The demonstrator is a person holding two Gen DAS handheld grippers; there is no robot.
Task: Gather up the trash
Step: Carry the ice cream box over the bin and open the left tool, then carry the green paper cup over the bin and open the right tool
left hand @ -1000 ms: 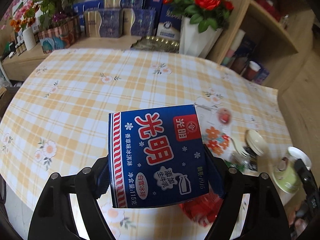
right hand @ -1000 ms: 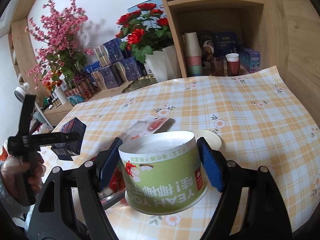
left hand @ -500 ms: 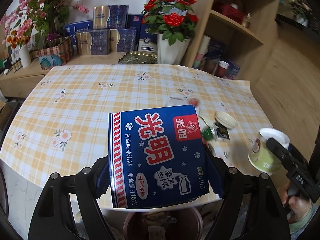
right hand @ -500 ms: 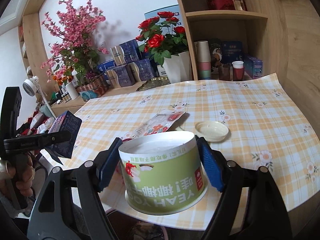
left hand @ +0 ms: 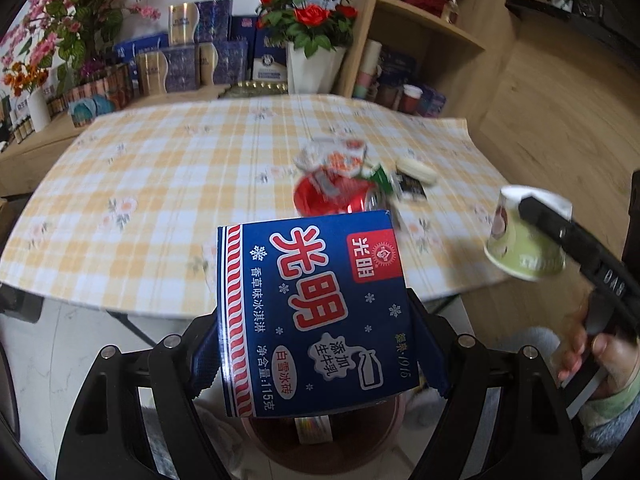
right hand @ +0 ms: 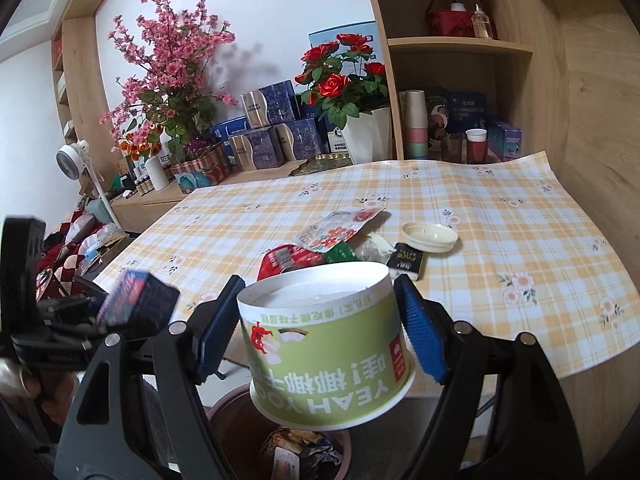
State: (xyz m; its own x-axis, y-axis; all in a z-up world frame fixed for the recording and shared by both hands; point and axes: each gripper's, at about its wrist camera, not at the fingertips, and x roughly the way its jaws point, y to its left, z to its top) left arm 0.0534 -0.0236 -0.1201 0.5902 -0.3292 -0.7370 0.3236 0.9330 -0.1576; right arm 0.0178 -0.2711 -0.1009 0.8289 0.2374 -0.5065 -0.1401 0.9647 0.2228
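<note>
My left gripper (left hand: 318,348) is shut on a blue ice-cream box (left hand: 316,308) with red and white lettering. It hangs in front of the table's near edge, above a pinkish-brown trash bin (left hand: 360,440). My right gripper (right hand: 320,328) is shut on an upside-down green yogurt cup (right hand: 328,344), which hangs over the same bin (right hand: 228,396); crumpled wrappers lie inside. Each view shows the other hand: the cup (left hand: 528,240) at the right, the box (right hand: 136,304) at the left. On the checked tablecloth (right hand: 500,216) lie a red wrapper (right hand: 288,260), a flowered pouch (right hand: 336,228), a white lid (right hand: 430,236) and a black packet (right hand: 408,260).
At the back of the table stand a white vase of red roses (right hand: 368,136), blue gift boxes (right hand: 276,120) and pink blossoms (right hand: 168,64). A wooden shelf (right hand: 460,44) with cups rises at the right. A small fan (right hand: 74,158) stands at the left.
Both grippers have drawn back off the table with their loads, from over the cloth to past its near edge. The bin has come into view beneath them.
</note>
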